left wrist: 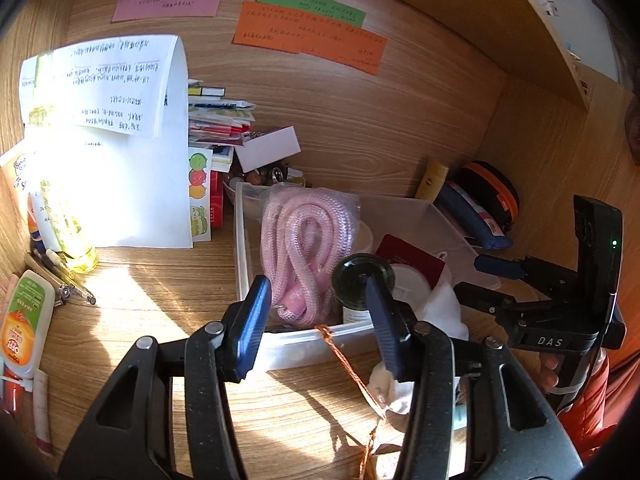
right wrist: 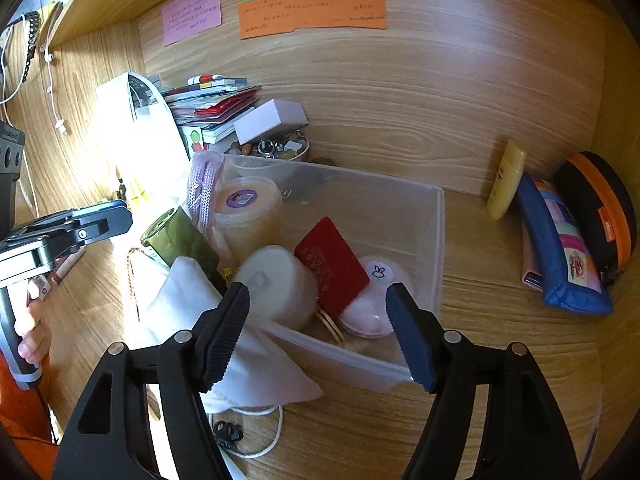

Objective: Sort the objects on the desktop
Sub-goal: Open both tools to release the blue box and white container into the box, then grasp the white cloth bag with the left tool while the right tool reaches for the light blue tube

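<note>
- Left tool [left wrist: 316, 316] sits closest in its own view, fingers spread wide with nothing between them, hovering right at the near rim of the clear plastic bin [left wrist: 304, 344].
- Right tool [right wrist: 318, 334] is spread open too, gripping nothing, over the bin's near edge [right wrist: 360, 360], with a white cloth pouch [right wrist: 240, 344] slumped under its left finger and half out of the bin.
- An orange string [left wrist: 348, 364] trails over the bin's front wall onto the wooden surface [left wrist: 152, 292].
- Inside the bin, near side: a dark green bottle [right wrist: 180, 240] lying tilted, a white round tub [right wrist: 280, 284], a red card [right wrist: 332, 264] leaning against it, and a pink puff thing [right wrist: 372, 304].
- Further in: a bagged pink rope [left wrist: 304, 240] and a yellowish lidded cup [right wrist: 248, 212].
- Behind the bin: a bowl of beads [right wrist: 276, 148], a small white box [right wrist: 272, 120] and a messy stack of books [right wrist: 208, 104].
- Off to the right by the back wall: a yellow tube [right wrist: 506, 180], a blue pencil case [right wrist: 564, 252] and an orange-and-black round case [right wrist: 600, 208], all just beside each other.
</note>
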Demonstrator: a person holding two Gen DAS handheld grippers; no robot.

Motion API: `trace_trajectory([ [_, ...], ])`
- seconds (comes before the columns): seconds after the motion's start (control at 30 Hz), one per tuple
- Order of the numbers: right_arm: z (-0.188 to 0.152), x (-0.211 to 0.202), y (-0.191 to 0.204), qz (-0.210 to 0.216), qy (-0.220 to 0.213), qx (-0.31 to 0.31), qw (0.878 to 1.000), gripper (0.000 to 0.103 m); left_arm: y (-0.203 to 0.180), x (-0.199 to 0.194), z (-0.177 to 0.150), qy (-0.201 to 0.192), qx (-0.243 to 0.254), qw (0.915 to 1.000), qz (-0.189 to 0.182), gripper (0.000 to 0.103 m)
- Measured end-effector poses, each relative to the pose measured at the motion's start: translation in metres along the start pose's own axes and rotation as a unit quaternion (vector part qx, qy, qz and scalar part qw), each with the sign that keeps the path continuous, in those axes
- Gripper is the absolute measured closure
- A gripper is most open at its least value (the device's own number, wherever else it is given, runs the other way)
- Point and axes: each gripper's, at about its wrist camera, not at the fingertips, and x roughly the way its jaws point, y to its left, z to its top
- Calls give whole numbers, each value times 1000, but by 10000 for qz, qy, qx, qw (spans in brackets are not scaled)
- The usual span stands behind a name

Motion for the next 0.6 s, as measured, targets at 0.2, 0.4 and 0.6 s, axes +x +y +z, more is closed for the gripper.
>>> trace_trajectory([
  [0.2,-8,-12,-1,-9,-36,-10,10000,34,-16,-10,-3,-44,141,9999,-4,47],
  [0.4,-17,-26,-7,149,-138,62,9998,27,-36,-18,-10,-116,347,9993,37,30],
  [0.6,-30,-34,-13,83,-120,126,9998,22,-58,-16,-22,46,597,9982,-3,29],
])
